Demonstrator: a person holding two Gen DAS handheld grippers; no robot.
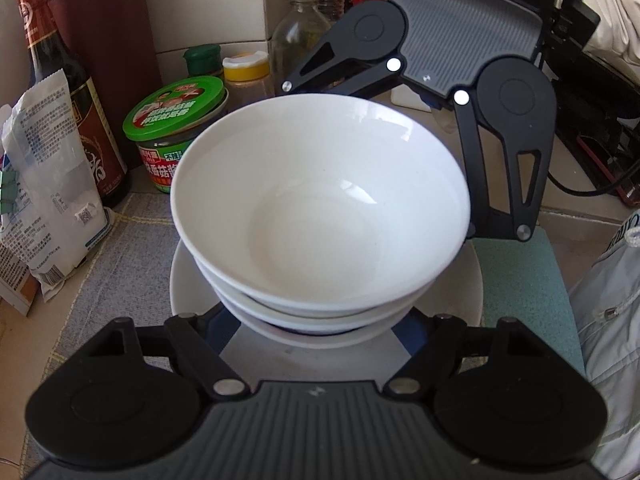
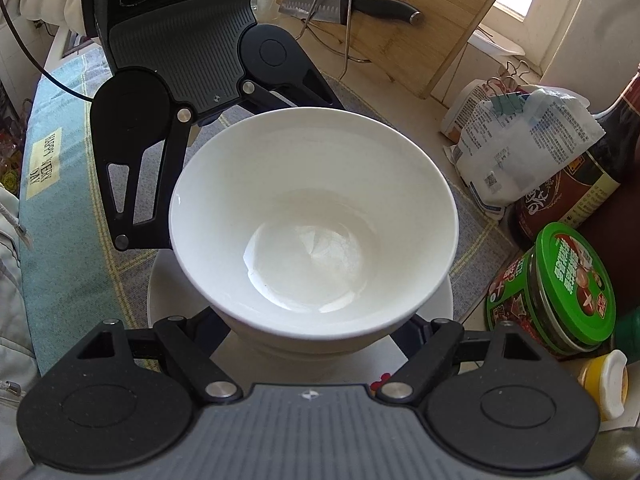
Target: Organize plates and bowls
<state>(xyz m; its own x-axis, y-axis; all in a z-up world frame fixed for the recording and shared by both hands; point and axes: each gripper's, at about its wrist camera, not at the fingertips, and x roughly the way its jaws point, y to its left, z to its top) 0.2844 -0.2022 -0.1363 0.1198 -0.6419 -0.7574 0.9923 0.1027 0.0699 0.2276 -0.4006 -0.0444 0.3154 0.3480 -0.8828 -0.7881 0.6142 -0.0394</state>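
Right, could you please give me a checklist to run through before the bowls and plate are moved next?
1. Bowl stack nested on the plate: ok.
2. Left gripper straddles the stack's base: ok.
3. Right gripper straddles it from the opposite side: ok.
4. Pads pressing on anything: cannot tell, the top bowl hides the fingertips.
5. Green-lidded jar stands apart from the plate: ok.

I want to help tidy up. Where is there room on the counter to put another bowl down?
The grey checked mat is bare between the plate under the stacked bowls and the white bag. The teal mat past the plate's other side is bare too. By the wall it is crowded: green-lidded jar, dark bottle, yellow-lidded jar.
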